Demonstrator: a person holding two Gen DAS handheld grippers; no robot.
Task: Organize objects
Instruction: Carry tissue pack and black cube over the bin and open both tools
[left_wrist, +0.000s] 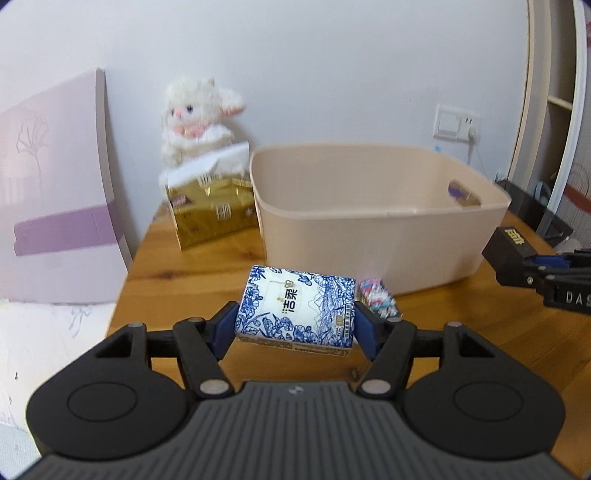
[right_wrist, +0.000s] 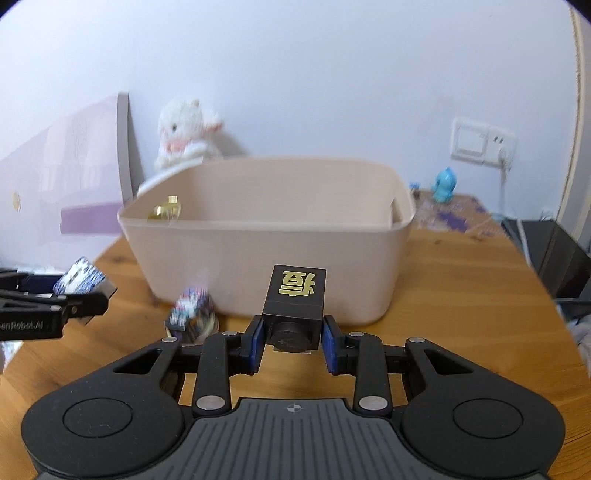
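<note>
My left gripper (left_wrist: 295, 325) is shut on a blue-and-white floral tissue pack (left_wrist: 295, 306), held over the wooden table (left_wrist: 207, 266) in front of the beige plastic bin (left_wrist: 373, 218). My right gripper (right_wrist: 293, 341) is shut on a black box with gold characters (right_wrist: 295, 299), held just in front of the bin (right_wrist: 266, 251). A small colourful patterned packet (left_wrist: 378, 297) lies on the table by the bin's front wall; it also shows in the right wrist view (right_wrist: 192, 314). The right gripper with its black box (left_wrist: 508, 245) shows at the right edge of the left wrist view.
A gold tissue pack (left_wrist: 212, 210) with a white plush toy (left_wrist: 195, 114) behind it stands left of the bin. A purple-and-white board (left_wrist: 55, 192) leans at the left. A blue figurine (right_wrist: 445, 184) and a wall socket (right_wrist: 480, 144) are at the back right. Dark objects (right_wrist: 554, 254) sit at the right edge.
</note>
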